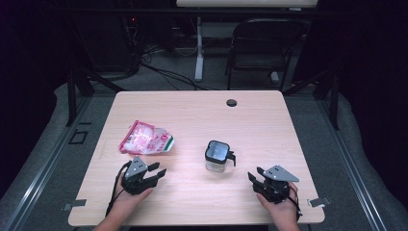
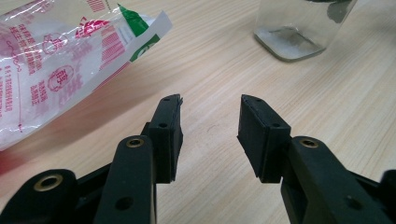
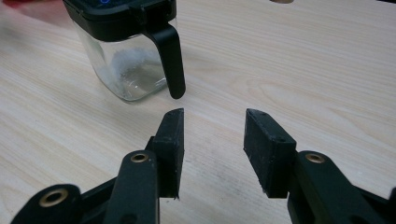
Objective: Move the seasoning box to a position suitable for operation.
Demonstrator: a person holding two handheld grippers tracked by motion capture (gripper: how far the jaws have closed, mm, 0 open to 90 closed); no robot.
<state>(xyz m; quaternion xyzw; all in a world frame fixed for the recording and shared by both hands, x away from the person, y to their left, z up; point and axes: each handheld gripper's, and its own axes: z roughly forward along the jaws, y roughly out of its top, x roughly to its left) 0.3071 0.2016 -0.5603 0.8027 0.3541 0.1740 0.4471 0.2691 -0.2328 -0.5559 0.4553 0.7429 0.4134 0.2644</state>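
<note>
On pale wood table (image 1: 250, 120), dark room: left gripper (image 1: 159, 172), right gripper (image 1: 255, 177) jaws apart, empty.

**Dim Room Around a Pale Table**

Light wooden table (image 1: 269, 120) with rounded corners and a dark round hole (image 1: 232, 102) near the far edge, lit brighter than all around it. Grey carpeted floor (image 1: 183, 72) beyond, crossed by loose black cables (image 1: 166, 73). Black folding chair (image 1: 262, 48) standing behind the table, beside a white post (image 1: 198, 48) of a second desk. Dark curtains or walls at both sides, too shadowed to tell which. Metal rails (image 1: 356, 168) along the floor on the right and left.
</note>
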